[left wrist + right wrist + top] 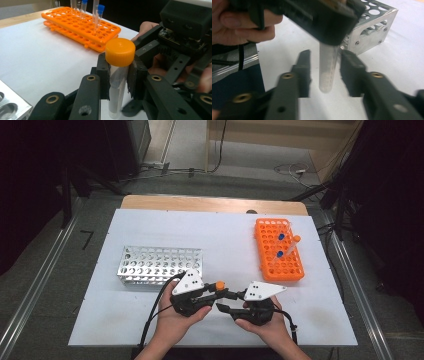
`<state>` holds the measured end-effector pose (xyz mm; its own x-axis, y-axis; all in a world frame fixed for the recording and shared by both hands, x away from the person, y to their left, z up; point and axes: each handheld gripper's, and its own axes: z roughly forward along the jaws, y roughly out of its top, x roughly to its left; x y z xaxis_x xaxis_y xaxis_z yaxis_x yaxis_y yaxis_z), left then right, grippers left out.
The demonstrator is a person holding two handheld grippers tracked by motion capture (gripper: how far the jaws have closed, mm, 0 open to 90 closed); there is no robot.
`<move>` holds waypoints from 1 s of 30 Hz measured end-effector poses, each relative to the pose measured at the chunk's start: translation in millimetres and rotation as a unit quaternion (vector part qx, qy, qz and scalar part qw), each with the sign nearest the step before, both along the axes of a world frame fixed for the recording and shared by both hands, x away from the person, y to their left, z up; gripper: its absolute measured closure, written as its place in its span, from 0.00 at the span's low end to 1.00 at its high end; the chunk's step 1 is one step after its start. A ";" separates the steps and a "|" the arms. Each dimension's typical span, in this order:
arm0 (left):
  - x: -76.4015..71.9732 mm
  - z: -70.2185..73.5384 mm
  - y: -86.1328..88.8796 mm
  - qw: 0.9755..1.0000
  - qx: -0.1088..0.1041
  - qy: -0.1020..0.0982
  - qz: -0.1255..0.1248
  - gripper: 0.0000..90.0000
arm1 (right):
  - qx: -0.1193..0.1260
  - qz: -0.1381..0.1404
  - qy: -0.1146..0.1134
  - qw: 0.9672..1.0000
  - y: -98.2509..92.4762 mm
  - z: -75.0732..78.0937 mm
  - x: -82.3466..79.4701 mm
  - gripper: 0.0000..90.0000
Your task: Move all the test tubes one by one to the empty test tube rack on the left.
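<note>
A: Where is the tube (117, 82) with the orange cap (120, 51)?

B: Near the front edge of the table (150, 227), about midway along it, clamped in the left tongs (119, 73). The pads press on its clear body just under the cap, and it stands upright, long axis roughly vertical.

A: And the right tongs (325, 72)?

B: They stand released, one jaw on either side of the tube's lower part, with a gap on both sides, so only the left hand (176, 317) carries it.

A: Which rack lies closer?

B: The metal rack (160, 265) sits just behind the left hand, toward the left edge. The orange rack (277, 251), with capped tubes standing in it, is farther off, toward the back right corner. By that layout the left hand seems better placed to lower the tube, base first, into the metal rack.
</note>
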<state>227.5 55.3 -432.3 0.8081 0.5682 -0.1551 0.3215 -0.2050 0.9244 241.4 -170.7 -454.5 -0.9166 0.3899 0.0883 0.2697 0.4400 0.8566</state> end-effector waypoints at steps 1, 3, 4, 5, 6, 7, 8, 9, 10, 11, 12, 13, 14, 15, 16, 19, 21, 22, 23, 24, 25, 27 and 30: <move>0.1 0.6 1.5 1.000 0.000 -0.001 0.003 0.83 | 0.004 -0.002 -0.002 1.000 -2.7 0.7 -0.4 0.48; 1.2 1.9 5.0 1.000 0.000 -0.002 0.007 0.83 | 0.011 -0.010 -0.005 1.000 -9.5 3.0 0.1 0.39; 1.9 2.3 6.6 1.000 0.000 -0.003 0.009 0.83 | 0.011 -0.010 -0.005 1.000 -9.5 3.0 0.1 0.39; 2.6 2.8 8.0 1.000 -0.001 -0.002 0.011 0.83 | 0.017 -0.023 -0.008 1.000 -17.0 5.0 0.9 0.30; 3.4 3.2 9.8 1.000 -0.001 -0.002 0.014 0.83 | 0.017 -0.023 -0.008 1.000 -17.0 5.0 0.9 0.30; 3.9 3.6 11.4 1.000 -0.002 -0.002 0.017 0.83 | 0.021 -0.033 -0.008 0.999 -25.3 6.3 1.4 0.22; 4.7 3.9 13.1 1.000 -0.003 -0.002 0.019 0.83 | 0.021 -0.033 -0.008 0.999 -25.3 6.3 1.4 0.22; 5.4 4.6 15.1 1.000 -0.001 -0.003 0.021 0.83 | 0.021 -0.036 -0.010 0.999 -29.3 6.6 1.7 0.17; 6.0 5.2 16.9 1.000 -0.001 -0.003 0.024 0.83 | 0.020 -0.039 -0.009 0.999 -33.3 6.7 1.8 0.12; 6.8 6.1 18.8 1.000 -0.002 -0.001 0.027 0.83 | 0.019 -0.041 -0.009 0.999 -37.8 6.8 1.8 0.09; 7.8 7.0 20.9 1.000 -0.003 -0.001 0.028 0.83 | 0.020 -0.042 -0.010 0.999 -42.6 6.7 2.0 0.07; 8.8 7.9 22.7 1.000 -0.004 -0.001 0.031 0.83 | 0.023 -0.045 -0.007 0.999 -47.5 6.8 2.5 0.04; 9.9 9.1 24.6 0.999 -0.003 -0.001 0.033 0.83 | 0.027 -0.049 -0.004 0.998 -52.1 6.9 3.2 0.01; 11.1 10.3 26.2 0.999 -0.002 -0.002 0.036 0.83 | 0.029 -0.051 -0.003 0.998 -56.6 7.1 3.9 0.00; 12.3 11.6 27.8 0.999 -0.003 -0.004 0.038 0.83 | 0.031 -0.053 -0.002 0.998 -60.9 7.5 4.1 0.00; 16.2 15.7 33.3 0.999 -0.005 -0.008 0.046 0.83 | 0.033 -0.067 -0.004 0.997 -73.0 9.4 4.6 0.00; 19.0 17.9 37.2 0.999 -0.008 -0.010 0.050 0.83 | 0.037 -0.077 -0.005 0.996 -81.2 9.7 5.1 0.00; 20.3 18.7 38.8 0.998 -0.010 -0.011 0.054 0.83 | 0.037 -0.082 -0.003 0.996 -85.2 9.7 5.5 0.00; 22.0 19.3 40.8 0.998 -0.009 -0.011 0.055 0.83 | 0.035 -0.086 -0.003 0.996 -89.0 9.4 6.0 0.00; 23.9 19.8 42.6 0.998 -0.010 -0.010 0.057 0.83 | 0.035 -0.092 -0.002 0.995 -93.0 9.0 6.4 0.00; 25.6 20.1 43.8 0.998 -0.012 -0.009 0.060 0.83 | 0.035 -0.095 -0.001 0.995 -97.2 8.5 7.0 0.00; 29.2 21.2 46.3 0.998 -0.012 -0.008 0.064 0.83 | 0.036 -0.104 0.001 0.994 -105.3 8.0 7.2 0.00; 34.2 23.9 49.7 0.997 -0.010 -0.010 0.070 0.83 | 0.034 -0.115 -0.003 0.993 -117.4 7.7 7.8 0.00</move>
<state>261.7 105.0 -408.3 0.7245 0.6724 -0.1516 0.3268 -0.1415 0.9345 249.2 -288.0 -446.9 -0.8049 0.5817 0.1169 0.3513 0.3084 0.8840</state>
